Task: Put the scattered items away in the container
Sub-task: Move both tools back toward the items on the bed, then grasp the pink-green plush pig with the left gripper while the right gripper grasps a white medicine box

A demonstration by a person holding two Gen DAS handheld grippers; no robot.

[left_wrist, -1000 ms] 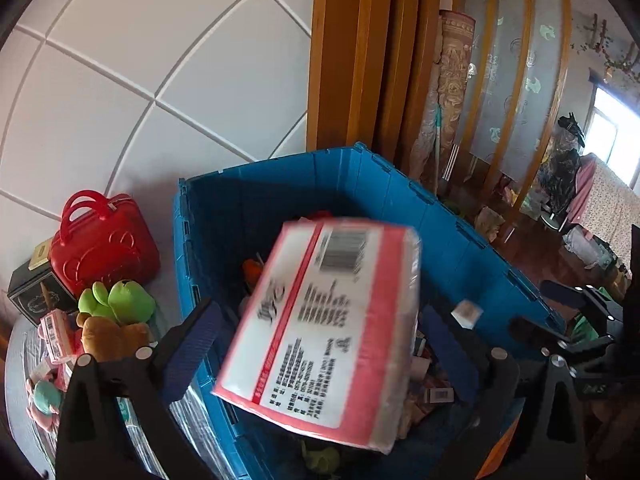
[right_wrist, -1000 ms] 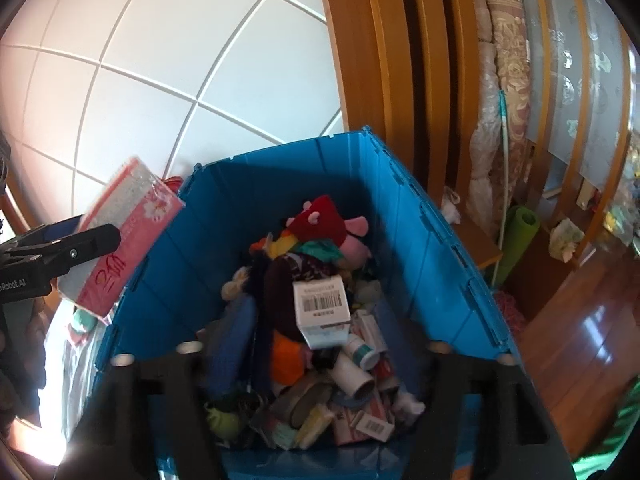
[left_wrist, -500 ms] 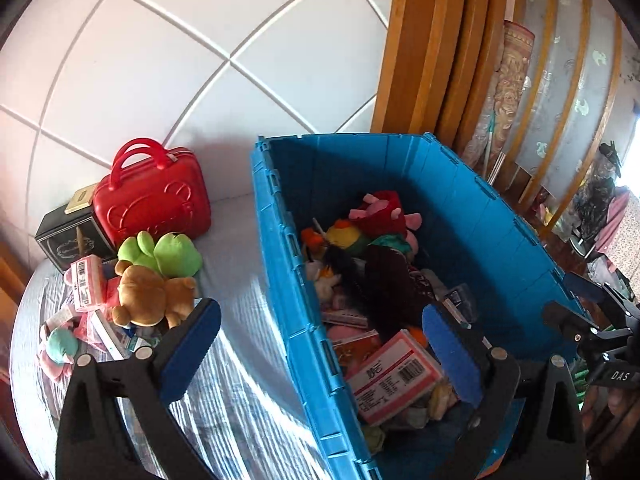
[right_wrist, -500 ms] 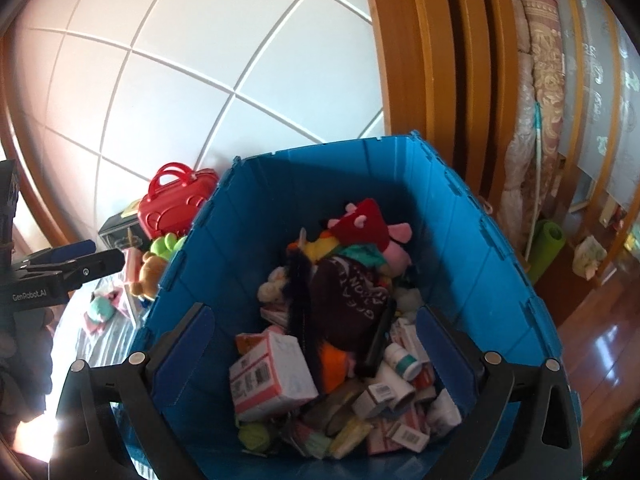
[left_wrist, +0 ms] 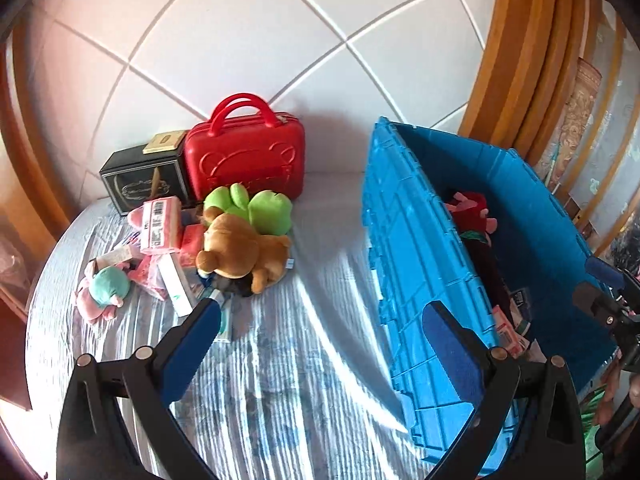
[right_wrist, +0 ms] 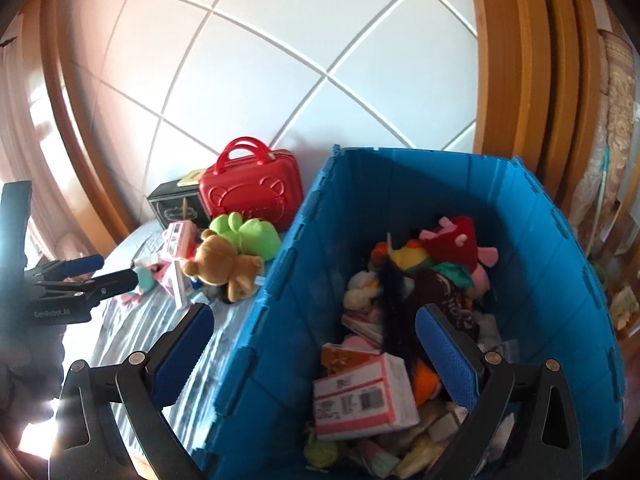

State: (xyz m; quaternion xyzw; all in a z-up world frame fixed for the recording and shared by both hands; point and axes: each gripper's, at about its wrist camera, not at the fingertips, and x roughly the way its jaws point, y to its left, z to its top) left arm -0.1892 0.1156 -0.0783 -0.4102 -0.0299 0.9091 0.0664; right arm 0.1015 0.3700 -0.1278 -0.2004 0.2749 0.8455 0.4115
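- One blue container (left_wrist: 404, 248) stands on the striped cloth (left_wrist: 280, 360), its near wall running from 12 o'clock to 5 o'clock in the left wrist view.
- Inside the container: a heap of soft toys, small boxes and tubes; one pink-and-white barcoded box (right_wrist: 360, 396) lies on top at the near end, and a red plush (right_wrist: 456, 240) sits at the far end. The exact number of pieces in the heap cannot be told.
- Outside the container, at 10 o'clock in the left wrist view, a scattered pile remains: one brown bear plush (left_wrist: 240, 252), one green frog plush (left_wrist: 256, 208), one teal-and-pink plush (left_wrist: 106, 292), and several pink and white packets (left_wrist: 160, 228), overlapping too much to count.
- Behind the pile, against the tiled wall (left_wrist: 240, 40): one red case (left_wrist: 244, 160) and one black box (left_wrist: 144, 180), touching side by side.
- A bare strip of cloth lies between the pile and the container's outer wall.
- A curved wooden edge borders the surface at 9 o'clock.
- Left gripper (left_wrist: 320, 332): jaws spread wide, nothing between the pads, hovering over the bare cloth; its left finger tip overlaps the pile's near edge in view.
- Right gripper (right_wrist: 316, 344): jaws spread to full width, nothing held, straddling the container's near-left rim.
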